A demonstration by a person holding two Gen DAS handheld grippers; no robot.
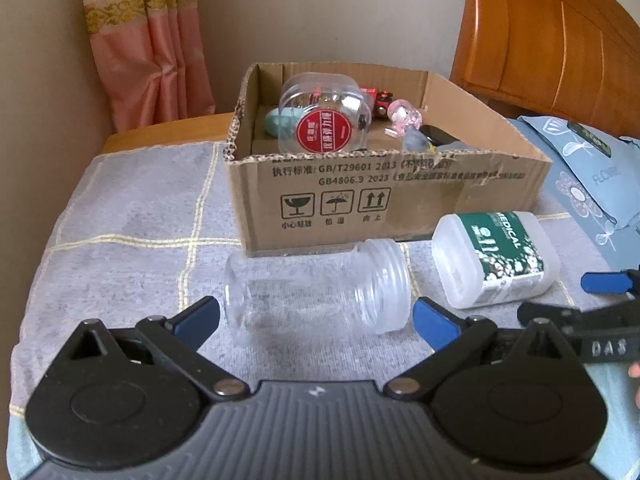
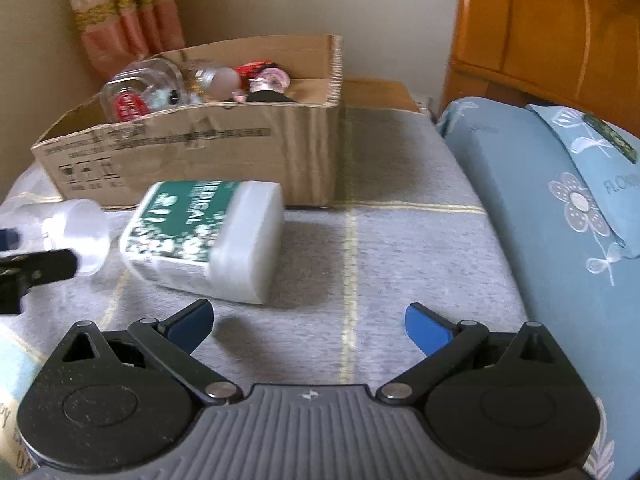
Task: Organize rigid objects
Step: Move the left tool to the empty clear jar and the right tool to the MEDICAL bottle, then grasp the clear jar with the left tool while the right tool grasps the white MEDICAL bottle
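A clear lidless plastic jar (image 1: pixel 316 286) lies on its side on the grey checked cloth, just in front of a cardboard box (image 1: pixel 384 192). My left gripper (image 1: pixel 316 314) is open, its blue fingertips on either side of the jar's near side, not touching it. A white bottle with a green label (image 1: pixel 494 258) lies to the jar's right; it also shows in the right wrist view (image 2: pixel 208 236). My right gripper (image 2: pixel 308 322) is open and empty, low over the cloth, right of the bottle. The box (image 2: pixel 192 152) holds a clear jar with a red label (image 1: pixel 324 116) and small items.
A blue flowered pillow (image 2: pixel 560 216) lies at the right on the bed. A wooden headboard (image 1: pixel 560 40) stands behind it. A pink curtain (image 1: pixel 148 48) hangs at the back left. A wooden surface edge (image 1: pixel 168 128) shows behind the cloth.
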